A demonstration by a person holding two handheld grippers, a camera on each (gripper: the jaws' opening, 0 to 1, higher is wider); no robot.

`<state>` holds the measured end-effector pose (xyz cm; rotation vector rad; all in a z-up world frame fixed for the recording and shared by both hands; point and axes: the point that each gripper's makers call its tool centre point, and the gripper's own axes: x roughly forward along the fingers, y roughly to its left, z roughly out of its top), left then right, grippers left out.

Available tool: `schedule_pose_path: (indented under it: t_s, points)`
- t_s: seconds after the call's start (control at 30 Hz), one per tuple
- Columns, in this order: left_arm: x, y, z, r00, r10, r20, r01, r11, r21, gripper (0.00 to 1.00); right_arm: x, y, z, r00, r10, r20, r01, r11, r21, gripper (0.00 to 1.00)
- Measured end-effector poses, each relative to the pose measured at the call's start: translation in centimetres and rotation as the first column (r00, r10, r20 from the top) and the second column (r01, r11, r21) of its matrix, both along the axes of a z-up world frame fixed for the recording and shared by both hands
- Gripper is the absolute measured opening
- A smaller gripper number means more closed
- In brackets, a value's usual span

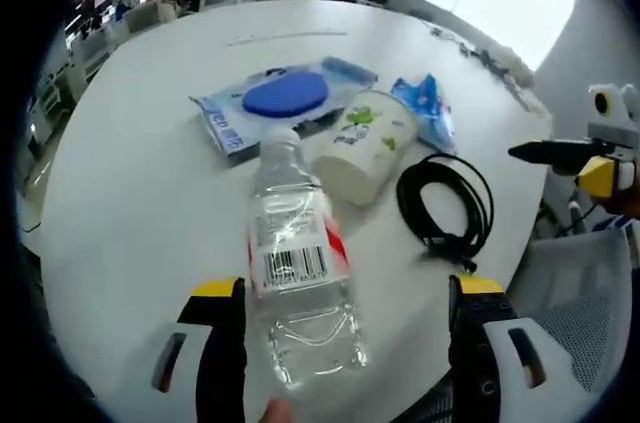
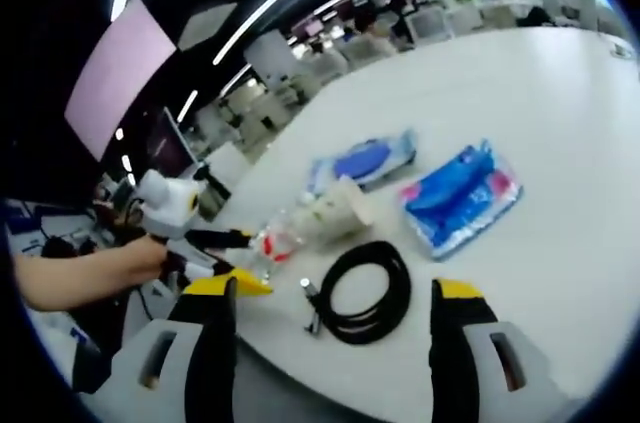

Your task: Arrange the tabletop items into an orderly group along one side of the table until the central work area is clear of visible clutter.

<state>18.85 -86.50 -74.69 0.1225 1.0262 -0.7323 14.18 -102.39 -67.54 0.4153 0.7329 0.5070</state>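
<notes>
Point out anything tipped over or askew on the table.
The clear plastic water bottle and the white paper cup with green print both lie on their sides on the white round table, beside the coiled black cable. Nothing looks spilled.

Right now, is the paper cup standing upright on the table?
No, the paper cup lies on its side on the table, touching the water bottle.
</notes>
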Motion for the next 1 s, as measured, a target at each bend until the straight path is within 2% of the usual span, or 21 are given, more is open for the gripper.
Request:
schedule_pose_path:
  t_s: [0.4, 0.67, 0.87, 0.9, 1.0]
  points:
    - [0.1, -0.4, -0.4, 1.000, 0.011, -0.010, -0.011, 1.000, 0.006, 0.79, 0.1, 0.4, 0.1, 1.000, 0.005, -0.001, -0.005, 1.000, 0.022, 0.77]
    - [0.4, -0.5, -0.9, 1.000, 0.016, -0.009, -0.016, 0.999, 0.036, 0.77, -0.5, 0.7, -0.3, 1.000, 0.022, -0.018, -0.022, 0.999, 0.030, 0.76]
    - [0.6, 0.0, -1.4, 1.000, 0.030, -0.005, -0.030, 0.996, 0.081, 0.69, -0.7, 1.1, -0.4, 0.999, 0.024, -0.028, -0.022, 0.999, 0.043, 0.76]
    - [0.9, 0.1, -1.4, 1.000, 0.025, 0.011, -0.026, 0.996, 0.090, 0.67, -0.7, 1.4, -0.4, 0.999, 0.027, -0.029, -0.026, 0.998, 0.051, 0.75]
    - [1.1, 0.4, -1.4, 0.999, 0.044, 0.013, -0.045, 0.994, 0.096, 0.62, -0.7, 2.5, -0.2, 0.998, 0.055, -0.028, -0.053, 0.997, 0.060, 0.74]
